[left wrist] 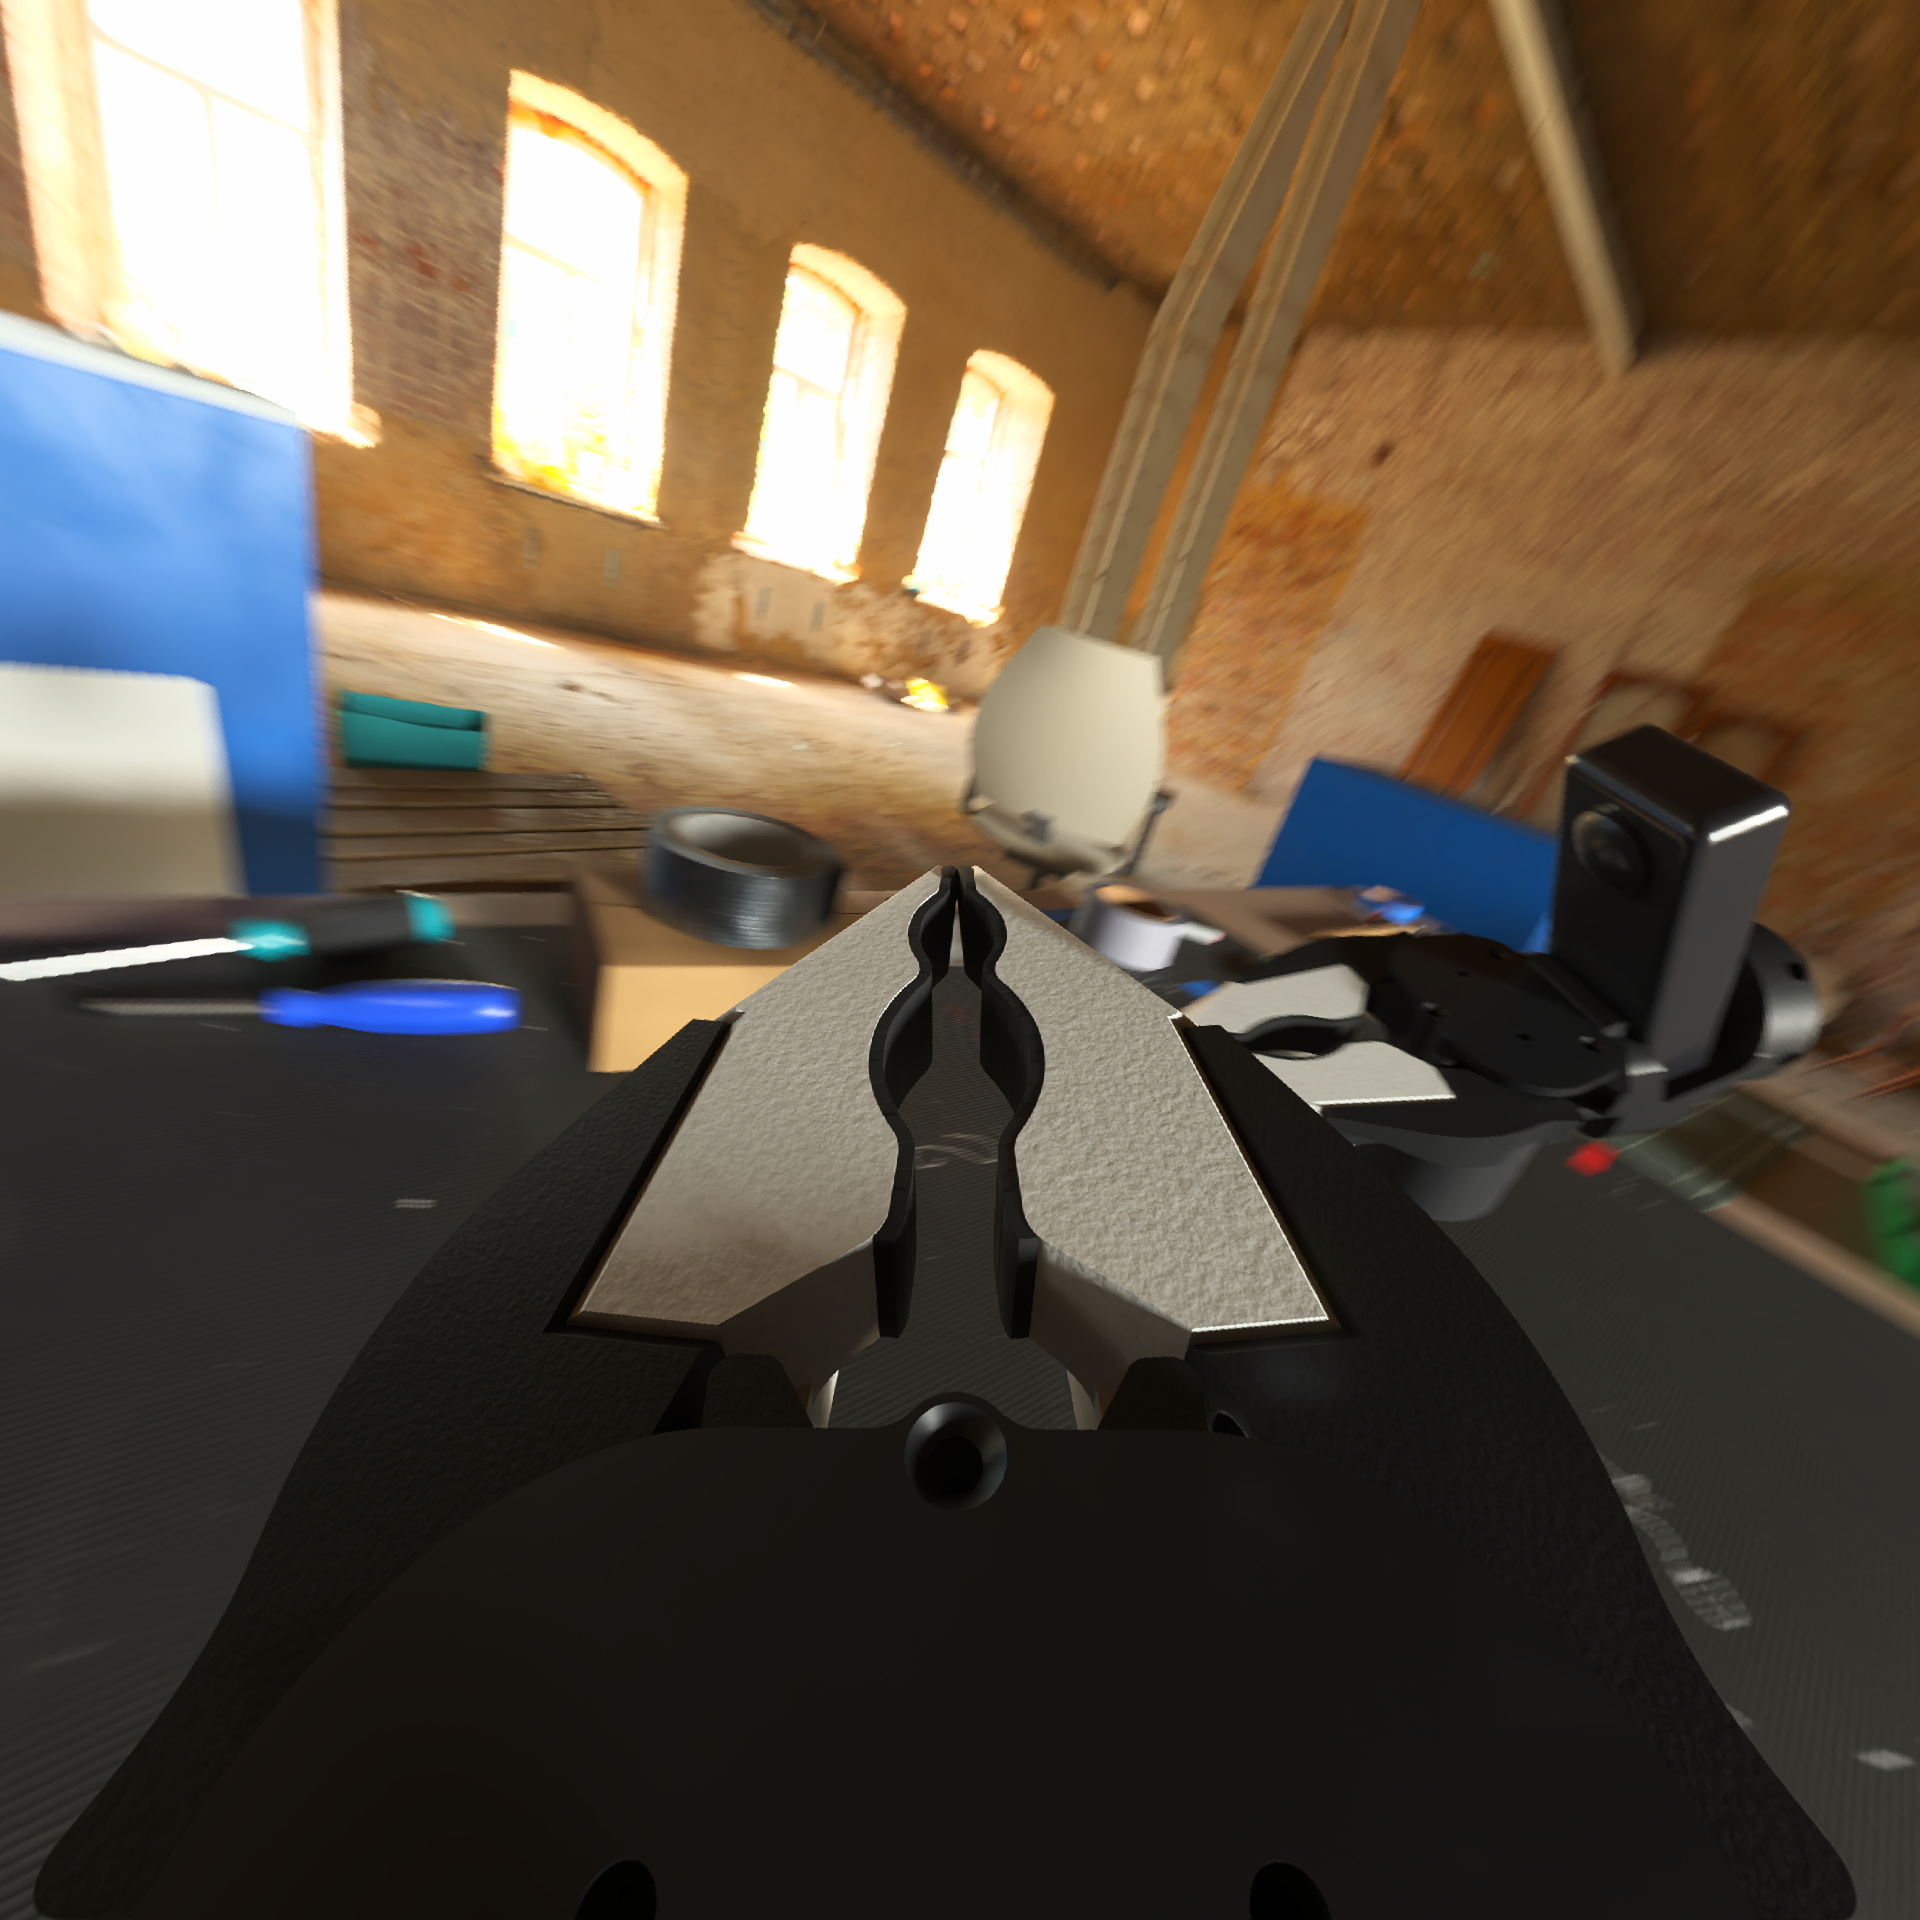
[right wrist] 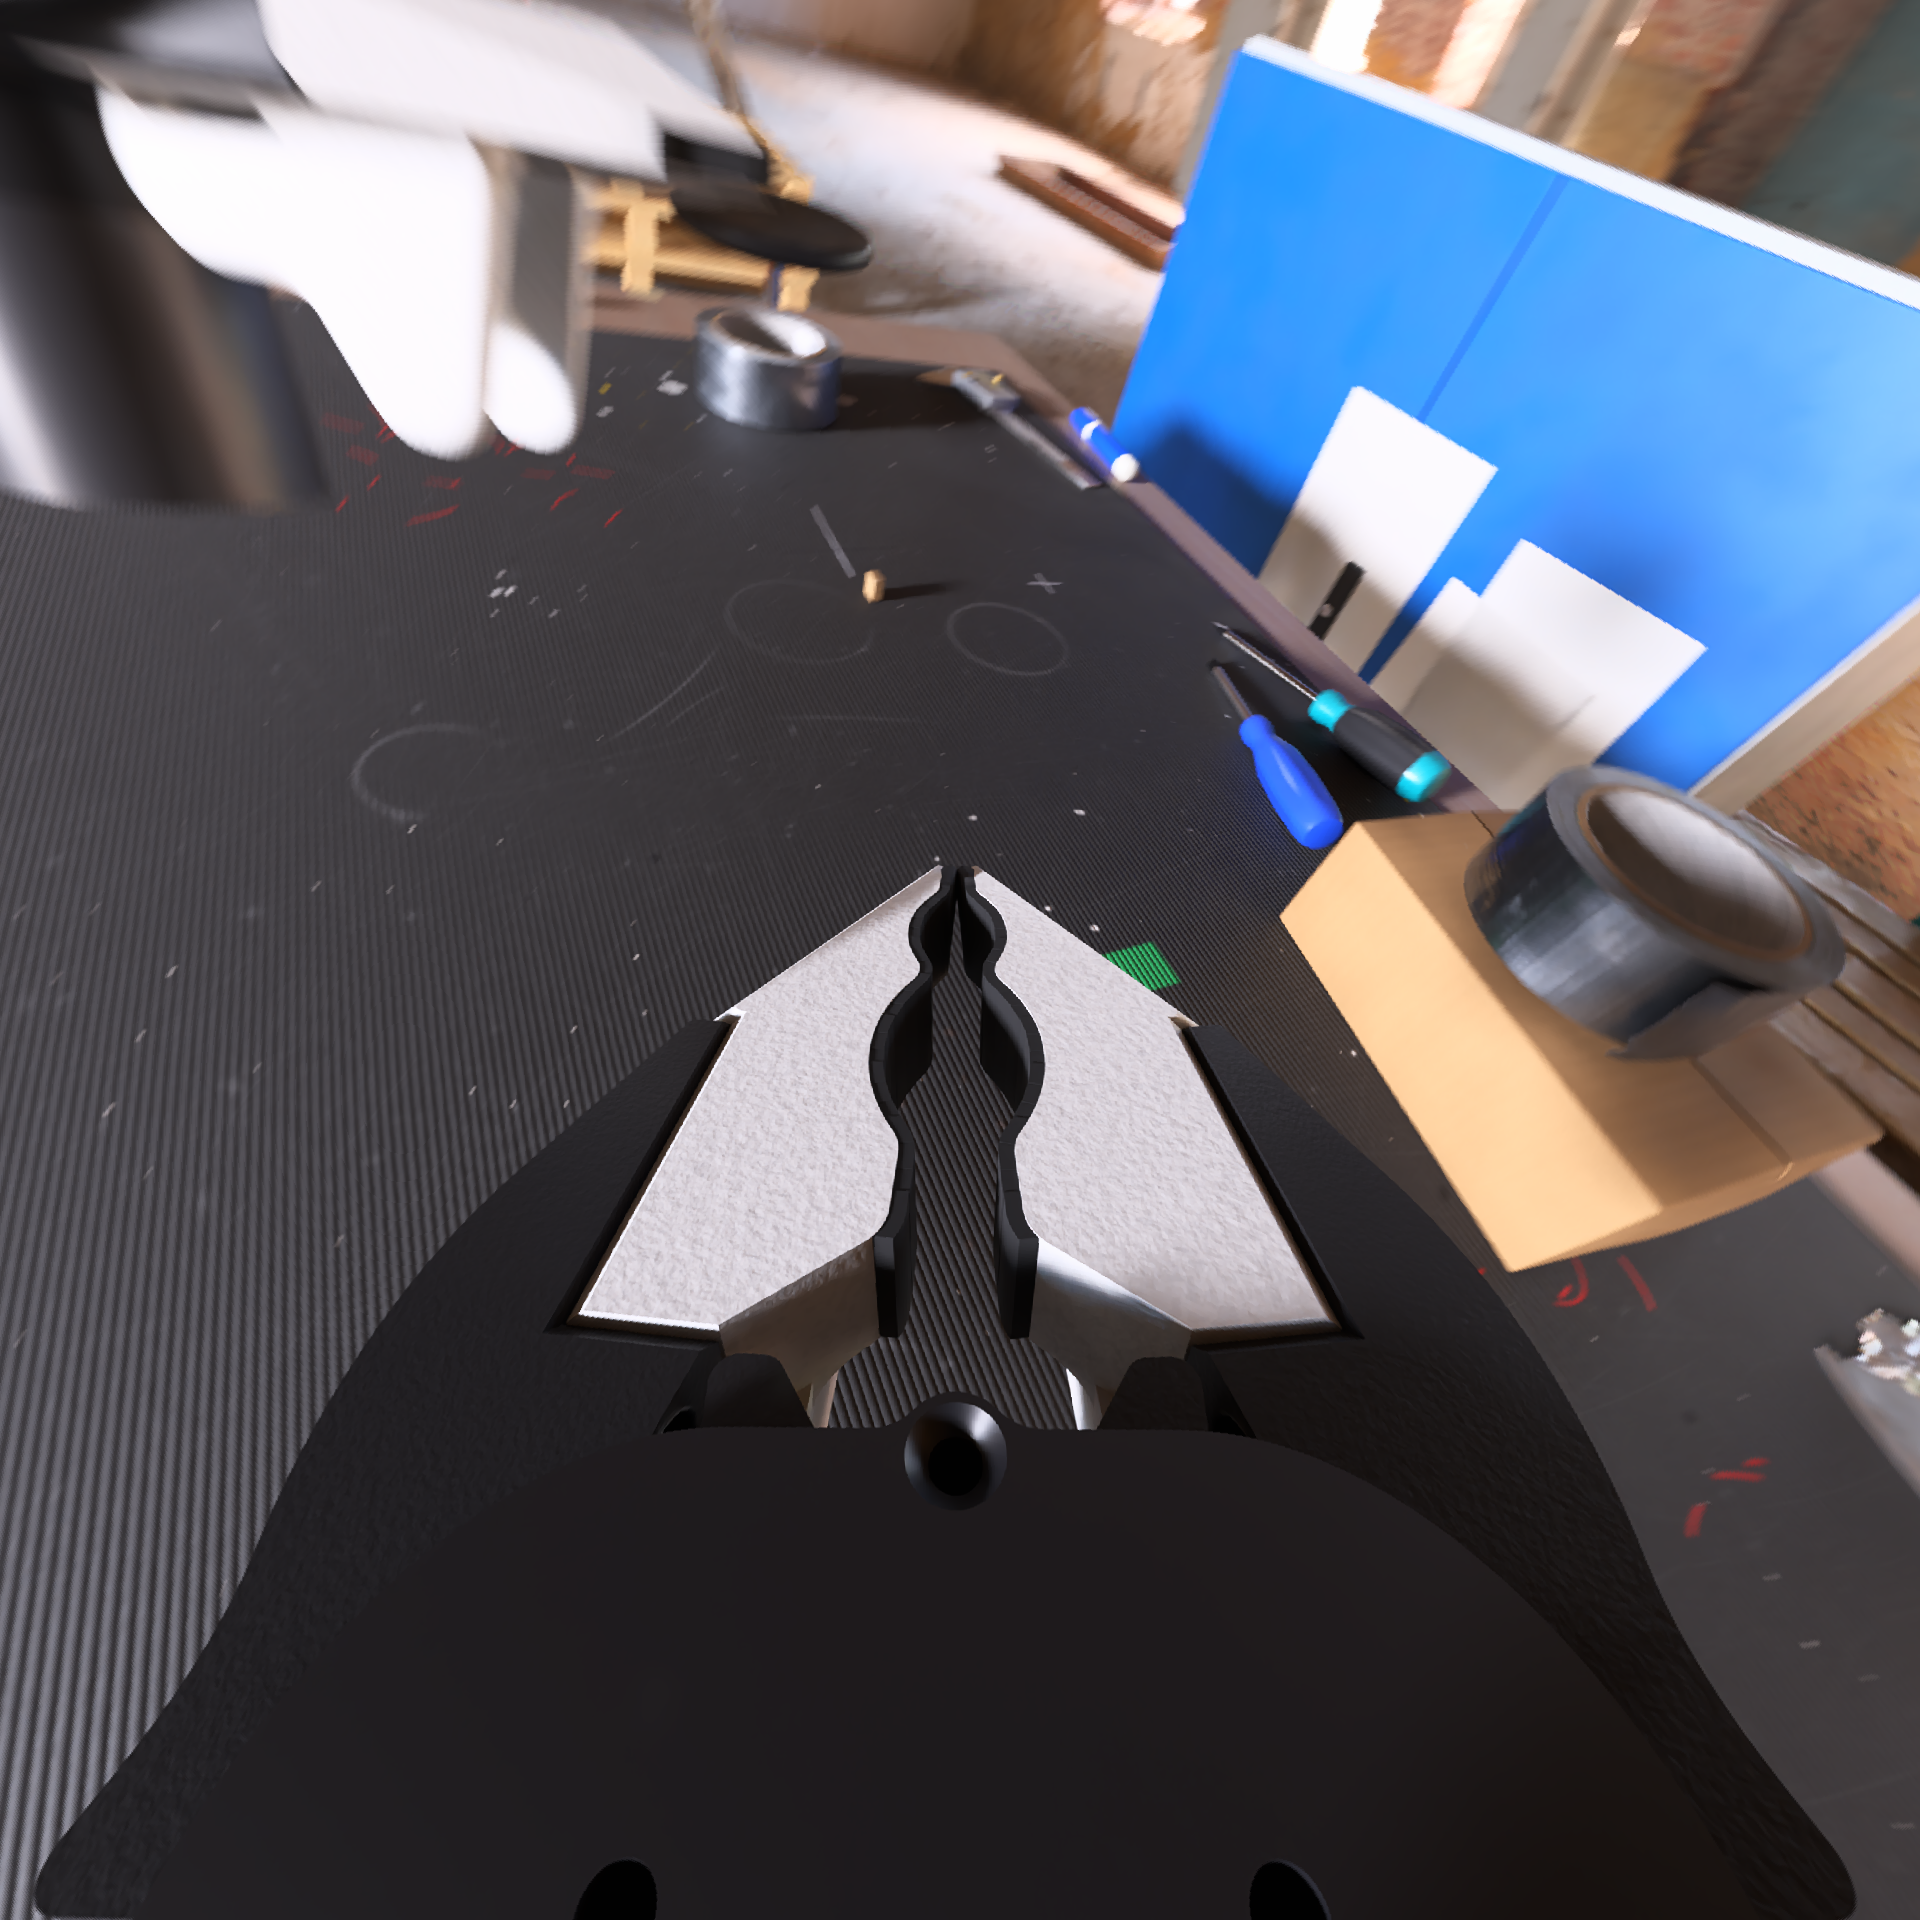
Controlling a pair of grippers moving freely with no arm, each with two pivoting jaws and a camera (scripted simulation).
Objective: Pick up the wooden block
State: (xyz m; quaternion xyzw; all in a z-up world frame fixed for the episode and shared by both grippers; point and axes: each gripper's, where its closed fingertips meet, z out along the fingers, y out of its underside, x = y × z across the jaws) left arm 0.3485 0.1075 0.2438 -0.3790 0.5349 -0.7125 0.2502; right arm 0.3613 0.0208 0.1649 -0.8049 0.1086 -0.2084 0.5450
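Note:
A large tan wooden block (right wrist: 1496, 1049) lies on the dark mat (right wrist: 520, 935) at the right, with a grey tape roll (right wrist: 1652, 904) on top. In the left wrist view the block (left wrist: 665, 987) sits just beyond my fingertips, under the same roll (left wrist: 743, 878). A tiny tan cube (right wrist: 871, 585) stands farther off on the mat. My left gripper (left wrist: 957, 873) is shut and empty. My right gripper (right wrist: 957, 873) is shut and empty, left of the block. The right gripper also shows in the left wrist view (left wrist: 1221, 1023). The left gripper shows blurred in the right wrist view (right wrist: 488, 416).
Two screwdrivers (right wrist: 1288, 779) lie by the block, below a blue board (right wrist: 1558, 364) with white sheets. A second tape roll (right wrist: 767, 369) and a pen (right wrist: 1103, 442) lie at the far edge. A white tape roll (left wrist: 1138, 930) and a chair (left wrist: 1070, 748) are behind.

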